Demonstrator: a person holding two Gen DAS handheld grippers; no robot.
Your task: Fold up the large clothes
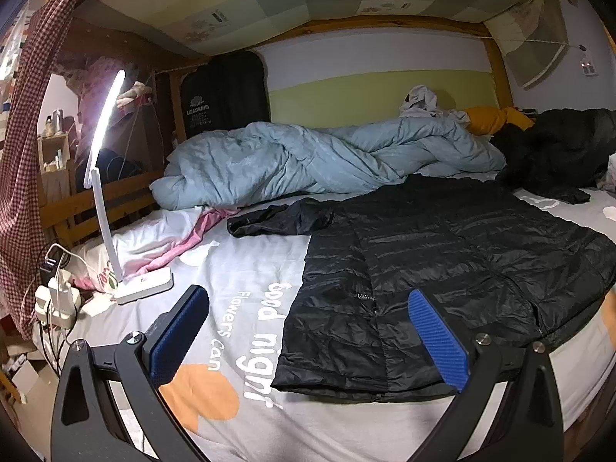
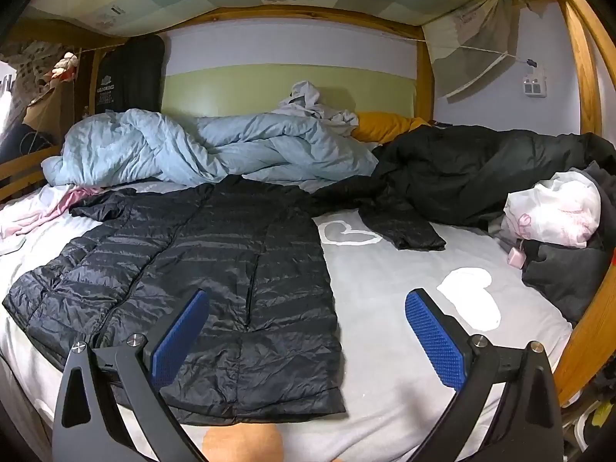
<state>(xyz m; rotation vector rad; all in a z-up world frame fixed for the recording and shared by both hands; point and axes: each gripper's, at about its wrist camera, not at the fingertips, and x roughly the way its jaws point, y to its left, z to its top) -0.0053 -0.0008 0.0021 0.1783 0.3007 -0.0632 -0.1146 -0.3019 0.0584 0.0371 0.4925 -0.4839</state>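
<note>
a black puffer coat (image 2: pixel 200 254) is lying spread flat on the grey bed sheet (image 2: pixel 389 288), hem toward the cameras. the left gripper (image 1: pixel 308 331) and right gripper (image 2: pixel 308 327) are hovering above it, both released and gaping wide, grasping nothing.

My black quilted puffer coat (image 2: pixel 215 261) lies spread flat on the grey bedsheet (image 2: pixel 385 308); hem nearest me, sleeves outstretched.

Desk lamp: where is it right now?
The white desk lamp shows only in the left wrist view, lit, standing at the bed's left edge beside the power strip, left of the spread black down jacket.
</note>
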